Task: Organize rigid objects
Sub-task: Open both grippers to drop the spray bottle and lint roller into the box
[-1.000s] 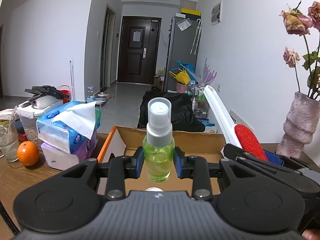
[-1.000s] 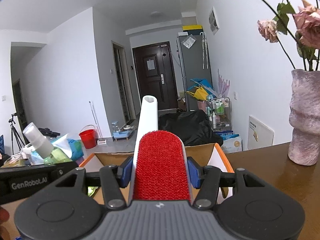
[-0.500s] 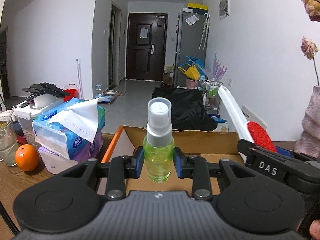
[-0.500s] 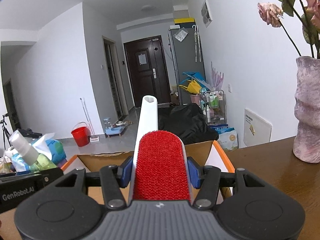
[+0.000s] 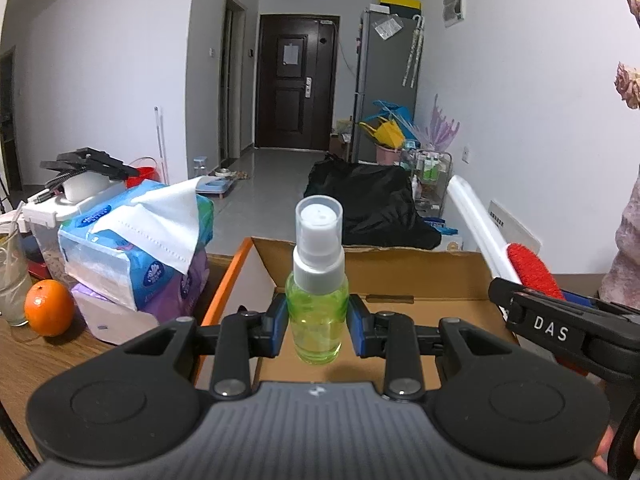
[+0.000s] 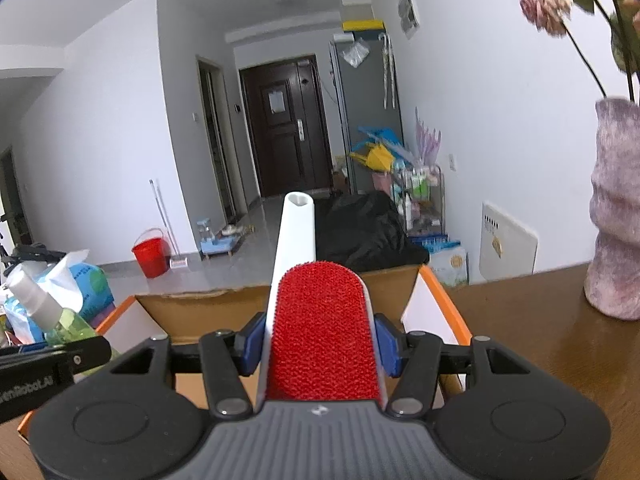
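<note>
My left gripper (image 5: pixel 318 322) is shut on a small green spray bottle (image 5: pixel 318 304) with a white cap, held upright above the open cardboard box (image 5: pixel 400 268). My right gripper (image 6: pixel 320 344) is shut on a lint brush (image 6: pixel 322 328) with a red pad and a white handle pointing forward over the same box (image 6: pixel 200 308). The brush (image 5: pixel 528 264) and the right gripper also show at the right of the left wrist view. The bottle (image 6: pixel 60 320) shows at the left of the right wrist view.
Tissue packs (image 5: pixel 132 248), an orange (image 5: pixel 49 307) and a glass (image 5: pixel 12 280) stand on the wooden table left of the box. A pink vase (image 6: pixel 616 216) with dried flowers stands on the table (image 6: pixel 540 340) to the right.
Both grippers have risen a little with their objects still held. The vase has slid toward the right edge of both views.
</note>
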Demonstrator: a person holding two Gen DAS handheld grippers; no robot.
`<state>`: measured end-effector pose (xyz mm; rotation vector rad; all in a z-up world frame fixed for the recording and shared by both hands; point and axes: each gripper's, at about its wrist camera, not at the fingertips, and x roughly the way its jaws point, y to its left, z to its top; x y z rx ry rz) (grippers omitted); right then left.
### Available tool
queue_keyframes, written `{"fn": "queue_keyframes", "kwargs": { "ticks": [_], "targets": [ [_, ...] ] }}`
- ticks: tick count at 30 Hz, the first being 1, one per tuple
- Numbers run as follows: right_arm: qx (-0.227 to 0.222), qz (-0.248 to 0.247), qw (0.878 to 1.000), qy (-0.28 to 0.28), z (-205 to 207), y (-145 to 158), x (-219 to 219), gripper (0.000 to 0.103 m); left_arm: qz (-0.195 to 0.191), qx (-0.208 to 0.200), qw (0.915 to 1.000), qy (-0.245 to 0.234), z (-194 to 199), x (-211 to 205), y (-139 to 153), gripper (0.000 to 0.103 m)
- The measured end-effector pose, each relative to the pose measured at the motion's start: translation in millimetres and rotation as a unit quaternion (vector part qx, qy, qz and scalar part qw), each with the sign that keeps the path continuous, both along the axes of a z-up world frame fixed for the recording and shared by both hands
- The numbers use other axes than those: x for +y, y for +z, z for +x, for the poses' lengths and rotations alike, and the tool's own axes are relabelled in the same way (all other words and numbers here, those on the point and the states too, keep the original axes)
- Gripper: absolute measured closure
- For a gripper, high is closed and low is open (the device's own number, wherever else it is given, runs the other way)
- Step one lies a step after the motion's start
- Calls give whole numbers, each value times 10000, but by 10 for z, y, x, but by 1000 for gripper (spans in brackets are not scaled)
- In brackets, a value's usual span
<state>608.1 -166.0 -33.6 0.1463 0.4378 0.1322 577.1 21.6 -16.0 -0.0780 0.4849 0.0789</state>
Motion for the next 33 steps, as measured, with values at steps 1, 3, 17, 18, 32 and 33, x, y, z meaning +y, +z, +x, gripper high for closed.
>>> {"fn": "queue_keyframes", "kwargs": {
  "ticks": [1, 3, 17, 18, 32, 33],
  "targets": [
    [42, 25, 10000, -45, 12, -3, -13, 47, 22, -9, 10000, 2, -6, 2, 0, 70],
    [55, 78, 9999, -123, 30, 23, -36, 30, 67, -42, 10000, 52, -26, 13, 20, 63],
    [55, 225, 9993, -279, -23, 110, -121, 1, 294, -396, 9985, 253, -174, 46, 112, 0],
    [43, 241, 9993, -282, -38, 121, -124, 0, 312, -419, 9983, 249, -195, 40, 116, 0],
    [-214, 65, 9996, -146, -455, 233, -258, 0, 178, -553, 9983, 70, -532, 110, 124, 0],
    [-251, -18, 9996, -109, -504, 231, -250, 0, 179, -577, 9982, 55, -568, 113, 125, 0]
  ]
}}
